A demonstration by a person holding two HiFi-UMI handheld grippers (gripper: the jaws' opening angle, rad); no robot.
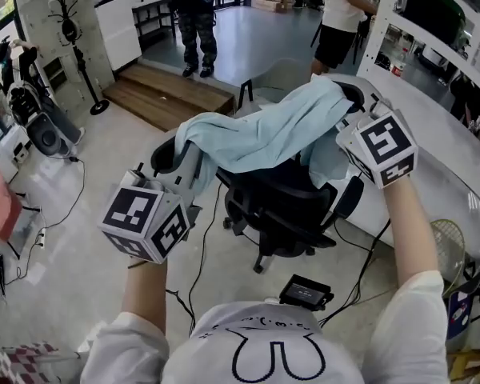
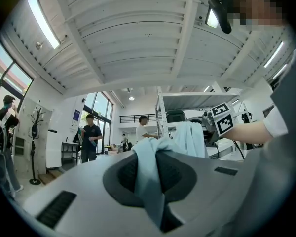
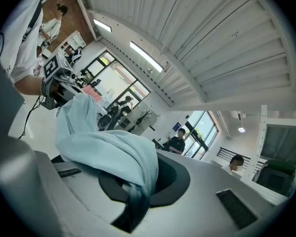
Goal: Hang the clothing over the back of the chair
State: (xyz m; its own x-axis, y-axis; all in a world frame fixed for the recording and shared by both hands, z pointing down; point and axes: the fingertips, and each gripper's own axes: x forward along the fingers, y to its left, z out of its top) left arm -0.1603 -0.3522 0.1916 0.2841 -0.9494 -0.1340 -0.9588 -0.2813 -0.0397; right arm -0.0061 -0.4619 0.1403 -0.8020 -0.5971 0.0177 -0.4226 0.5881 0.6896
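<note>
A light blue garment (image 1: 264, 134) hangs stretched between my two grippers above a black office chair (image 1: 284, 206), draping over the chair's top. My left gripper (image 1: 182, 157) is shut on the garment's left end, and the cloth (image 2: 150, 181) runs down into its closed jaws. At the other end my right gripper (image 1: 346, 128) is shut on the garment (image 3: 106, 152), which is bunched where it enters the jaws. Each gripper view shows the other gripper across the cloth: the right gripper (image 2: 221, 120) and the left gripper (image 3: 56, 80).
A white counter (image 1: 432, 126) curves along the right, close behind the chair. A wooden step (image 1: 168, 94) and a coat stand (image 1: 76, 38) are at the back left. People stand further back. Cables and a small black box (image 1: 306, 292) lie on the floor by my feet.
</note>
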